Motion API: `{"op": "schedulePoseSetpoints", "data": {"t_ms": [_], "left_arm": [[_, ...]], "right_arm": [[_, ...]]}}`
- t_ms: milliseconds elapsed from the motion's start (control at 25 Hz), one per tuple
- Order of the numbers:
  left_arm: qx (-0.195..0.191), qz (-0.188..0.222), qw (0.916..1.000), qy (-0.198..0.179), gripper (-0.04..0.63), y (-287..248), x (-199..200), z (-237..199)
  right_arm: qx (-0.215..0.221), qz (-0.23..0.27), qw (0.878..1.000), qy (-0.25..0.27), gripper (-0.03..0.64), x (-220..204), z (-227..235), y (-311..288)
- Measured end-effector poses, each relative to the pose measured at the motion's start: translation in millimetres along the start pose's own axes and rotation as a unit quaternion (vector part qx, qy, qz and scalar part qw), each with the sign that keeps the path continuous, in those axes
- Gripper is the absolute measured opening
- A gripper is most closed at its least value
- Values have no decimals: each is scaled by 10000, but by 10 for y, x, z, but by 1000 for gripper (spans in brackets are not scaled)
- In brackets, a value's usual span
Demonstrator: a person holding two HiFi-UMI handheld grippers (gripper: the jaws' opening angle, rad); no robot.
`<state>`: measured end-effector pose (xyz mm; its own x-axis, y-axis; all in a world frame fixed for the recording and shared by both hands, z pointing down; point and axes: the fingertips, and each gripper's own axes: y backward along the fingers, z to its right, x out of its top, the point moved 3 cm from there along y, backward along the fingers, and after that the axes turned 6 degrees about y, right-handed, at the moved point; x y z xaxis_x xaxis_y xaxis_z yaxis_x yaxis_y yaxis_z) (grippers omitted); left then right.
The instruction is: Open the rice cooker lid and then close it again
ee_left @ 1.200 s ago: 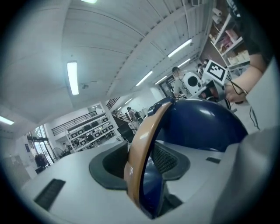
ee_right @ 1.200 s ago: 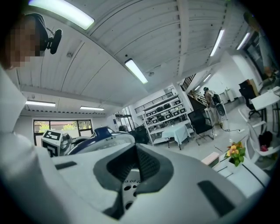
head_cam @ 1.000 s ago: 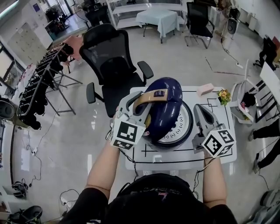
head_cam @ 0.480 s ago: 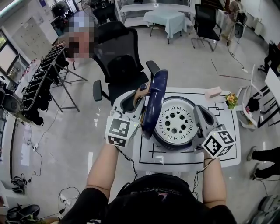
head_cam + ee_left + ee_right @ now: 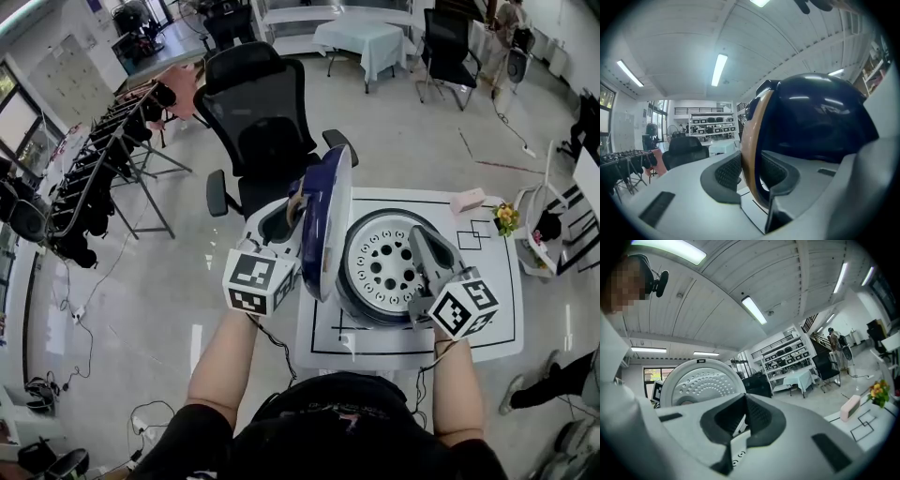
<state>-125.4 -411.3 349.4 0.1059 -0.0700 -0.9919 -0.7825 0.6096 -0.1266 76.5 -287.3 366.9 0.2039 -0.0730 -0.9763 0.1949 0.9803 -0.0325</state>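
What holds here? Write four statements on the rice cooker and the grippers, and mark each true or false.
1. The rice cooker lid stands open. True.
2. The left gripper clamps the lid's tan handle. True; its jaws have just been closing on it.
3. The right gripper holds the pink block. False: it is shut and empty; the block lies on the table.
4. The office chair behind the table is white. False: it is black.

A lab-type open workroom is indicated: glossy floor (image 5: 141, 281), mesh office chair (image 5: 258, 131), stand (image 5: 103, 169) hung with dark gear, metal shelving (image 5: 707, 125) stocked with equipment, cloth-covered table (image 5: 361, 39), loose cables (image 5: 73, 323) on the floor, ceiling strip lights (image 5: 719, 69), and a white table (image 5: 483, 258) marked with black lines.
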Motion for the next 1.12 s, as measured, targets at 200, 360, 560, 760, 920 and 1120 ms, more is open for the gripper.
{"op": "schedulePoseSetpoints", "data": {"t_ms": [200,360,560,760,920,1120], "left_arm": [[-77,55,9999,44,112,20,-1,-13],[-138,125,9998,60,115,20,-14,-45],[-106,230,9997,-43,134,78,-39,-67],[8,179,9997,180,193,199,-95,-123],[248,89,9992,310,245,387,-171,-172],[592,60,9973,428,265,674,-237,-139]], "right_arm": [[-26,-30,10000,18,2,-12,-82,-68],[-52,-48,10000,39,2,-30,-149,-131],[-111,-43,9999,71,2,-38,-221,-124],[-144,-110,9998,113,2,0,-274,-18],[-102,-156,9997,157,2,-5,-300,96],[94,-174,9996,224,2,0,-344,247]]}}
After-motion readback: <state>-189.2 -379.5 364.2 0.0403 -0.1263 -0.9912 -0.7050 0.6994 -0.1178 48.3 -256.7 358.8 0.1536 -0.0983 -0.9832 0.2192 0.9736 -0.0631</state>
